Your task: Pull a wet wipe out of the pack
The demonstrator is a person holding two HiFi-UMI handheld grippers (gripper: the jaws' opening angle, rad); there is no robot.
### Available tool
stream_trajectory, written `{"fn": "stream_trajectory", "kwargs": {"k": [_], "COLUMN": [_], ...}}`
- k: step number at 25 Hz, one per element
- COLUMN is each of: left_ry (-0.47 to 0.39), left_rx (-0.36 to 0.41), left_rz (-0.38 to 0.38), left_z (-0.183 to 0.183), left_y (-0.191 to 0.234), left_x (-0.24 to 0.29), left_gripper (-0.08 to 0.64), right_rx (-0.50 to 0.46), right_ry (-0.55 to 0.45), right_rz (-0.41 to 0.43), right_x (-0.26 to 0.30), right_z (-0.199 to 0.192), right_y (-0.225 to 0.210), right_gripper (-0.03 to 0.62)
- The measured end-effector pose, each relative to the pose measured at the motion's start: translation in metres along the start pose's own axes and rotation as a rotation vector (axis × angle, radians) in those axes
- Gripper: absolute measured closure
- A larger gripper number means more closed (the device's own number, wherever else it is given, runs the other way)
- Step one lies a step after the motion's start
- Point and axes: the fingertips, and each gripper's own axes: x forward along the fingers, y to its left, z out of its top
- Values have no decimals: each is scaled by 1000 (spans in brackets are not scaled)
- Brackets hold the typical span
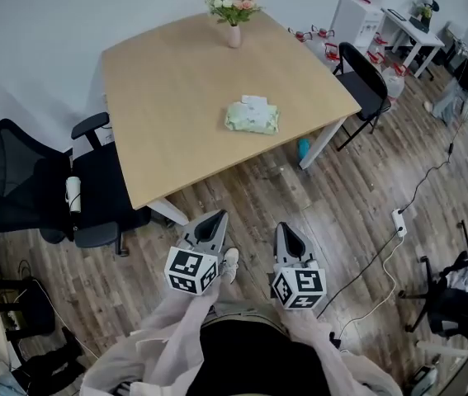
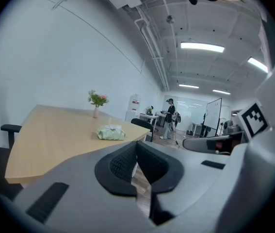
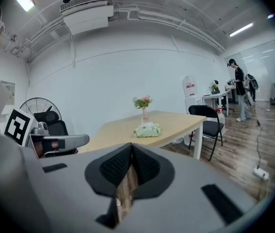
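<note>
The pale green wet wipe pack lies on the light wooden table, towards its right side, with a white flap on top. The left gripper view shows the pack far ahead, and so does the right gripper view. Both grippers hang over the wooden floor, well short of the table's near edge. My left gripper is shut with nothing in it, its pads meeting at the tip. My right gripper is shut and empty too, its pads closed together.
A pink vase of flowers stands at the table's far edge. A black office chair sits at the table's left and a black chair at its right. A power strip with cable lies on the floor at right.
</note>
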Motion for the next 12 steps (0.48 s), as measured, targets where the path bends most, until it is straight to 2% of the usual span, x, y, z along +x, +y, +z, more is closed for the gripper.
{"fn": "stream_trajectory", "kwargs": {"k": [7,12], "left_ry": [7,10], "left_rx": [-2,3], "left_rz": [-7,-26], "left_z": [17,28], "left_y": [41,64], "left_x": [42,70], "left_gripper": [548,548], "right_rx": [7,49], "right_ry": [4,-5], "right_rz": [-9,-21], "right_x": [57,96], "right_z": [16,30], "right_y": [-8,-16], "right_gripper": [580,580]}}
